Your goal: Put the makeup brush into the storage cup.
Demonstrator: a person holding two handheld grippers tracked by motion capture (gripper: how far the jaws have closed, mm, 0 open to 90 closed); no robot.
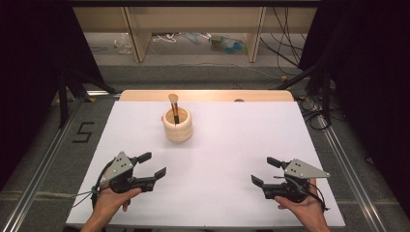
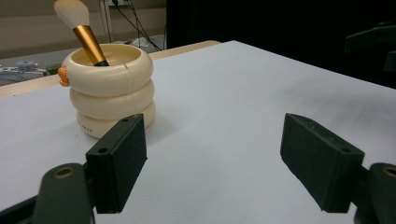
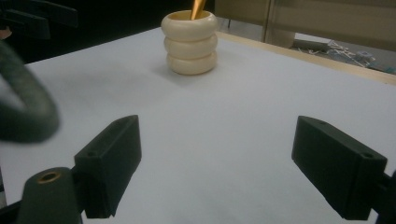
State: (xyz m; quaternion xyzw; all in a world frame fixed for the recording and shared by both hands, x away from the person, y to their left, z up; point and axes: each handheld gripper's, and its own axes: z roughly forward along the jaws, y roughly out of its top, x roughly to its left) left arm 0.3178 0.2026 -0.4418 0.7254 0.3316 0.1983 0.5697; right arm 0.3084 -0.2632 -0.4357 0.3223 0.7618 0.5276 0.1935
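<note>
A big white table (image 1: pixel 217 159) is sitting in the middle, with a thin strip of light wood along its far edge. Dark curtains are hanging on both sides, and cables are lying on the grey floor behind it.

The left gripper (image 1: pixel 151 165) is resting near the front left corner of the table, and a hand (image 1: pixel 109 203) is holding it from below. Its two black jaws are spread wide apart, with nothing between them. The right gripper (image 1: pixel 265 171) is resting near the front right corner, held by the other hand (image 1: pixel 302 208). Its jaws are spread wide too, and they are pinching nothing.

A cream cup (image 1: pixel 177 124) made of three fat rings is standing upright toward the back middle of the table, well apart from both grippers. A brush (image 1: pixel 174 109) is leaning inside the cup, with a gold neck and a soft pale tip sticking up above the rim. In the left gripper view a tiny orange bump (image 2: pixel 62 76) is sticking out from the cup's side
</note>
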